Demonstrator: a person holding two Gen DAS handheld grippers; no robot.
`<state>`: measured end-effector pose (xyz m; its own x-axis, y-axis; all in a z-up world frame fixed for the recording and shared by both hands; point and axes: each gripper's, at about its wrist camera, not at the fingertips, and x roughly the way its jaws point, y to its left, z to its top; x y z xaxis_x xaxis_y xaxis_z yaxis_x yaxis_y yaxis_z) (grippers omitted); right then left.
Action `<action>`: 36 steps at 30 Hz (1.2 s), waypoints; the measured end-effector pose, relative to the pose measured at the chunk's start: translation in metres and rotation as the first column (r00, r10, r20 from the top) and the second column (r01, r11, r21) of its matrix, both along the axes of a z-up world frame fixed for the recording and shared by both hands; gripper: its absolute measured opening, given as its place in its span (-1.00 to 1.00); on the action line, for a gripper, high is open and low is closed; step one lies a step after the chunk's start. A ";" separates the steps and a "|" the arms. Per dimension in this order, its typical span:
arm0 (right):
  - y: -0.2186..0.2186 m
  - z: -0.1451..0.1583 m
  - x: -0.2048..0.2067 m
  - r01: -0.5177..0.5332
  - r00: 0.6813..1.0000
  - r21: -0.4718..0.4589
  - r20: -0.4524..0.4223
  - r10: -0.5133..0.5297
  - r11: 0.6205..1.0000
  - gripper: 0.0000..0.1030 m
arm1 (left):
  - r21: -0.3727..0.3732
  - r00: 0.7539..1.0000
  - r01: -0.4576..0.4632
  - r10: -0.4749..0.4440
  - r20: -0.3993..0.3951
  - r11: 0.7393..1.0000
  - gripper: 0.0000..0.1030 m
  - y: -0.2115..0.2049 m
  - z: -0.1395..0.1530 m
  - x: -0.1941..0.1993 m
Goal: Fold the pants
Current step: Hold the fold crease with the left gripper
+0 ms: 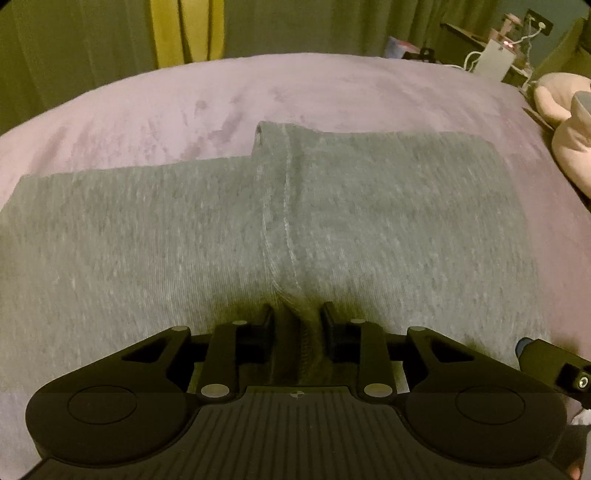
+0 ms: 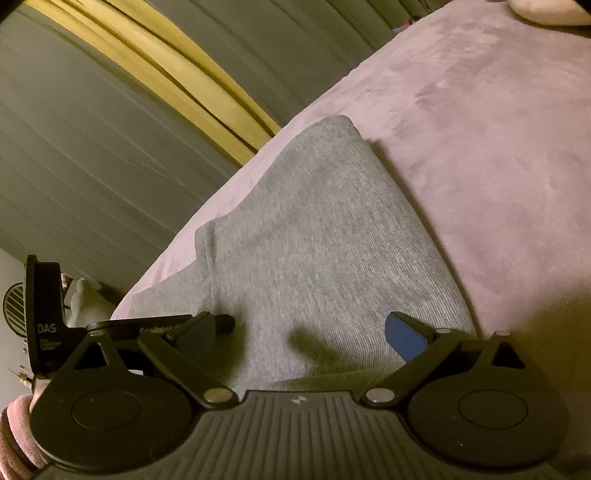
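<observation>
Grey knit pants (image 1: pixel 221 229) lie folded flat on a mauve bed cover (image 1: pixel 332 92), with a seam running down the middle toward me. My left gripper (image 1: pixel 297 325) points steeply down at the near edge, its black fingers (image 1: pixel 264 326) close together and pinching a raised ridge of the grey fabric at that seam. In the right wrist view the pants (image 2: pixel 314 240) spread out ahead, and my right gripper (image 2: pixel 299 325) stands wide open just above them, with nothing between its blue pads (image 2: pixel 404 336). The left gripper's black body (image 2: pixel 44 314) shows at the left edge of that view.
Grey-green curtains with a yellow strip (image 1: pixel 188 33) hang behind the bed. At the far right are pale pink plush things (image 1: pixel 561 110) and a stand with a white box and cables (image 1: pixel 495 59). A pink sleeve (image 2: pixel 14 435) shows at the lower left.
</observation>
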<state>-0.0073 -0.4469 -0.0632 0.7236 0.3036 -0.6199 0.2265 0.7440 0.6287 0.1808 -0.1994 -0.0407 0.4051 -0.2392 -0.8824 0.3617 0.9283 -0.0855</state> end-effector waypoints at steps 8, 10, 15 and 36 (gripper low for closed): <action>0.001 0.000 0.001 0.002 1.000 -0.010 0.002 -0.002 1.000 0.91 | 0.018 0.998 -0.055 0.055 -0.012 0.998 0.09 0.003 -0.005 0.005; 0.001 0.000 0.001 0.002 1.000 -0.011 0.002 -0.002 1.000 0.91 | 0.004 0.997 -0.069 0.070 -0.023 0.998 0.10 0.005 -0.005 0.007; 0.001 0.000 0.001 0.001 1.000 -0.014 0.002 -0.001 1.000 0.91 | -0.004 0.998 -0.055 0.055 -0.027 0.998 -0.17 0.003 -0.004 0.006; -0.010 0.014 -0.012 0.090 0.993 -0.019 0.073 -0.088 0.996 0.91 | -0.101 0.998 -0.044 0.048 0.030 0.994 -0.75 0.025 0.029 -0.013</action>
<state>-0.0190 -0.4570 -0.0496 0.7899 0.2229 -0.5714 0.2473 0.7368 0.6292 0.1675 -0.1748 -0.0115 0.4461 -0.3060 -0.8411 0.3230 0.9315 -0.1675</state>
